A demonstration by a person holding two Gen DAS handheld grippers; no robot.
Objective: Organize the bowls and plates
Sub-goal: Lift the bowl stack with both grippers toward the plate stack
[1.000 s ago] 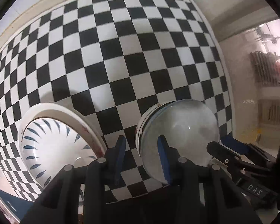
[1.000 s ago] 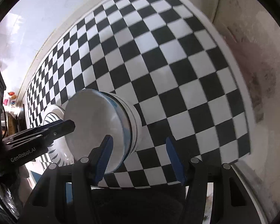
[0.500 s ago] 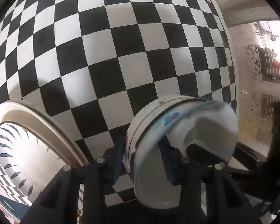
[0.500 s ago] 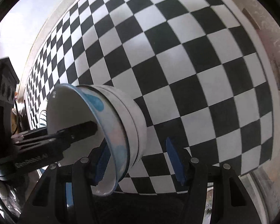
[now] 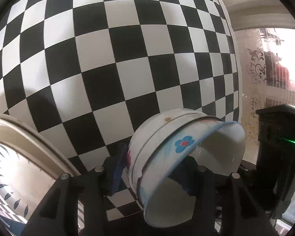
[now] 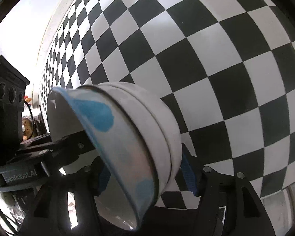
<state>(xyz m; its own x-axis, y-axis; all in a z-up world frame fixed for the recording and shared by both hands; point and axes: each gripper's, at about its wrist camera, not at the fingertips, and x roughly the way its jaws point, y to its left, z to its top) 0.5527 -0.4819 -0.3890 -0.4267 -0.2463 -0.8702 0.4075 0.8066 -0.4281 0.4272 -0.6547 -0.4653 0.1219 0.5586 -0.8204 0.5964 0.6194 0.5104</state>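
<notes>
A stack of nested bowls (image 5: pixel 155 135) stands on the checkered table: two white ones with a blue-flowered bowl (image 6: pixel 100 114) on top. My left gripper (image 5: pixel 151 169) straddles the stack's near wall, one pad outside and one inside the top bowl. Its jaws are opening and the pads do not visibly press. From the other side my right gripper (image 6: pixel 146 175) straddles the wall too, open, with its left pad hidden behind the top bowl. A white plate (image 5: pixel 29 135) with blue leaf marks lies to the left.
The black-and-white checkered tablecloth (image 5: pixel 127 59) stretches ahead of both grippers. The table's right edge (image 5: pixel 236 68) meets a patterned wall. The left gripper's body (image 6: pixel 19 169) crowds the bowl's left side in the right wrist view.
Both grippers came down onto the bowl stack. A second ago they hovered before it; now each straddles its wall. The left jaws have spread wider.
</notes>
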